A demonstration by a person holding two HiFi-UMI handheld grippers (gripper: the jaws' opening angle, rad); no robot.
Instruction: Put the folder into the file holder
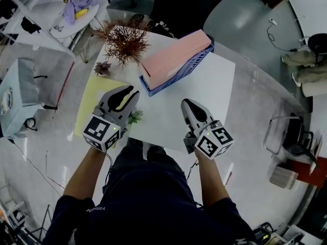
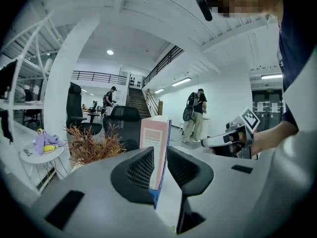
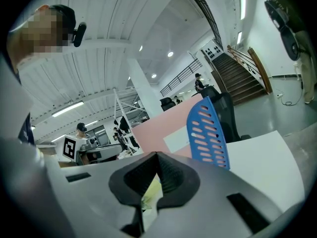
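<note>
As the folder (image 1: 172,58) sits in the file holder (image 1: 180,74), left fingers (image 2: 134,175) gape narrowly, right fingers (image 3: 174,175) touch

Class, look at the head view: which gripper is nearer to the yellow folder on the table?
Left. The left gripper sits over the right edge of the yellow folder; the right gripper is off to its right, over the white table.
</note>
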